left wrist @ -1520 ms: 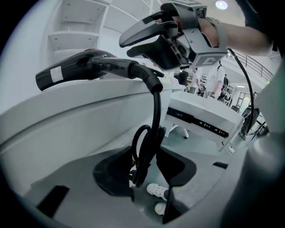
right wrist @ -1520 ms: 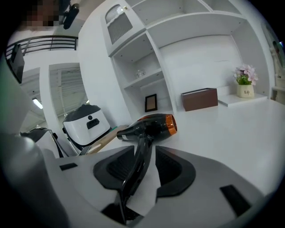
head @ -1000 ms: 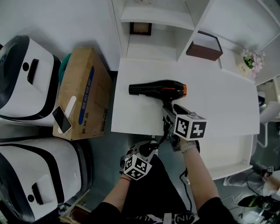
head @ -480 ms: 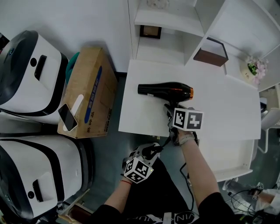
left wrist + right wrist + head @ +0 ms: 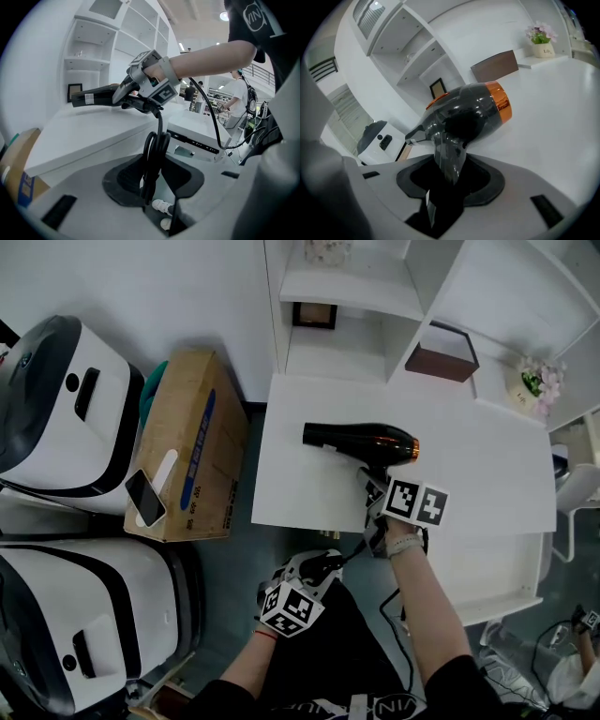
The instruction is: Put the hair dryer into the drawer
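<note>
My right gripper [image 5: 377, 488] reaches over the near edge of the white desk [image 5: 487, 465], tilted down. Its jaws have just been closing round the handle of the hair dryer [image 5: 361, 439], with dark gaps on either side. My left gripper [image 5: 317, 570] hangs lower and nearer, clamped on the looped cord [image 5: 154, 154]. From above, the marker cube hides the handle. The dryer lies mid-desk, glossy black with an orange ring, nozzle pointing left.
</note>
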`<state>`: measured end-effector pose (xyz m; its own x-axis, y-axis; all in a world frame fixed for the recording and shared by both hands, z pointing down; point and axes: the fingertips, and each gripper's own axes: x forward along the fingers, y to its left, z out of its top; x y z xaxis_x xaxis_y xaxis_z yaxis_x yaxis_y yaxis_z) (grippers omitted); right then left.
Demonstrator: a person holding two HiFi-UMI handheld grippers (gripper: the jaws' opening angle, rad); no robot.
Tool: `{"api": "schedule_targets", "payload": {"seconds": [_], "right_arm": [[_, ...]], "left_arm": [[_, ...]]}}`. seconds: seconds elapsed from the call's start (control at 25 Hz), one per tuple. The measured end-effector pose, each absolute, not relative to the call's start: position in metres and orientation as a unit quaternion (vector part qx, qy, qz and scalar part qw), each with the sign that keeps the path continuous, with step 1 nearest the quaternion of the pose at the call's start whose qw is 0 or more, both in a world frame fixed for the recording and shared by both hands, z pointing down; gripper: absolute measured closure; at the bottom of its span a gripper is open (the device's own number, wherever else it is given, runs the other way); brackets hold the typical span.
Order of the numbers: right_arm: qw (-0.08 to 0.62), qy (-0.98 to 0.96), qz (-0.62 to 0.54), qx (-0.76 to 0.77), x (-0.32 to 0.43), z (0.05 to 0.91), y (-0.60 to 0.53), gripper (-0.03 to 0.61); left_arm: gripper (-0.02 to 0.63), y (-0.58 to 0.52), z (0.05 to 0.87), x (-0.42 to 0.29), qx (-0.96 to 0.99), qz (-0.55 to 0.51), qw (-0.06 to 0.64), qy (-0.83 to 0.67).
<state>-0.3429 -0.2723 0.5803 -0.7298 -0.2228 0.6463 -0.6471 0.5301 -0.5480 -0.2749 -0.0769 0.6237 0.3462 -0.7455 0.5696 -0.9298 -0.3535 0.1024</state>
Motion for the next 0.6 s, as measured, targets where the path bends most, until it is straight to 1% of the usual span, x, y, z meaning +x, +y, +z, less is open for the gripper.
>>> {"api": "schedule_targets", "payload": {"seconds": [0.28, 0.6], "right_arm": [[0.214, -0.826, 0.431, 0.293, -0.301, 0.559, -0.283, 0.416], [0.166, -0.801, 0.452, 0.355, -0.219, 0.548, -0.288, 0.416]], "left_arm": [[0.491, -0.084, 0.608, -0.254, 0.815, 0.213, 0.193, -0.503], [0.491, -0.087, 0.596, -0.210, 0.857, 0.223, 0.163, -0.435]]}}
